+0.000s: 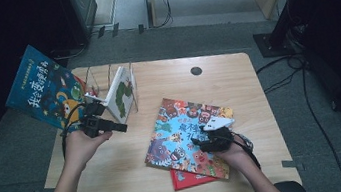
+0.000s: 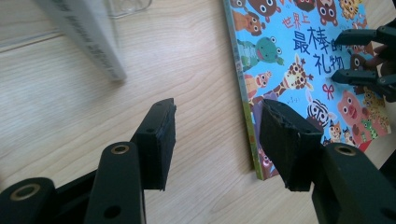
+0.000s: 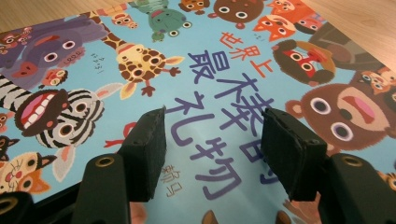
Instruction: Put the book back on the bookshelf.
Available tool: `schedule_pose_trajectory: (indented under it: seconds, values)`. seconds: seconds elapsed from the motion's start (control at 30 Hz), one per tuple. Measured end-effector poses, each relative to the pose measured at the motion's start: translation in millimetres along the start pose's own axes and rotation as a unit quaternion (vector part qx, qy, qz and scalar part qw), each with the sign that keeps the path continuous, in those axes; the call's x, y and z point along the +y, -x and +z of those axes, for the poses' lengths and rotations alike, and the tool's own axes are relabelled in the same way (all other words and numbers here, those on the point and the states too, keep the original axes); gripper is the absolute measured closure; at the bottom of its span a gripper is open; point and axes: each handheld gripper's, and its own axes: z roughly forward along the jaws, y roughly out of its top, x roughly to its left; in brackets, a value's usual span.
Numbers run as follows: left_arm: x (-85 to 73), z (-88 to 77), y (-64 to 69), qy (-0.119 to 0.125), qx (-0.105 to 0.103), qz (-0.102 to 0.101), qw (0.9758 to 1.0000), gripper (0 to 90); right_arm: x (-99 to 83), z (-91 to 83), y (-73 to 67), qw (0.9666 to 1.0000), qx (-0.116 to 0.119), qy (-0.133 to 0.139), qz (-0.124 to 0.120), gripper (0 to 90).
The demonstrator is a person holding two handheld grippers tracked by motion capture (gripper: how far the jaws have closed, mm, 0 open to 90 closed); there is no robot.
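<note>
Left tool (image 1: 121,128) hovers open-jawed left of the animal book (image 1: 177,125); right tool (image 1: 200,141), jaws apart, sits over its cover.

The table (image 2: 70,93) under the left gripper's (image 2: 217,140) jaws was pale wood, smooth and faintly satin, its grain running in fine streaks. Those jaws looked like matt black plastic with brass-coloured rivets, their pads (image 2: 285,140) rough and chipped at the edges. Beneath the right gripper's (image 3: 212,144) jaws lay the animal picture book (image 3: 233,60), its card cover smooth with a soft sheen. Beyond the left jaws, a clear plastic rack (image 2: 128,5) glinted.
</note>
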Motion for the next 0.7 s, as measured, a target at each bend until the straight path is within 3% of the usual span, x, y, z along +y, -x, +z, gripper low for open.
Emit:
schedule_pose_trajectory:
  seconds: [0.27,0.57,0.7]
  values:
    - [-2.4,24.0,8.5,-0.009,-0.018,0.012,0.9997,46.2,-5.4,-6.9,5.9,0.9999,-0.010,0.002,0.012,42.2]
    - [-1.5,48.5,21.5,-0.013,-0.030,0.044,0.9985,47.4,-12.3,-15.3,12.0,0.9995,-0.021,0.003,0.022,44.8]
    - [-0.5,58.4,27.0,-0.021,-0.022,0.061,0.9977,48.0,-15.0,-18.5,14.8,0.9994,-0.021,0.005,0.027,45.4]
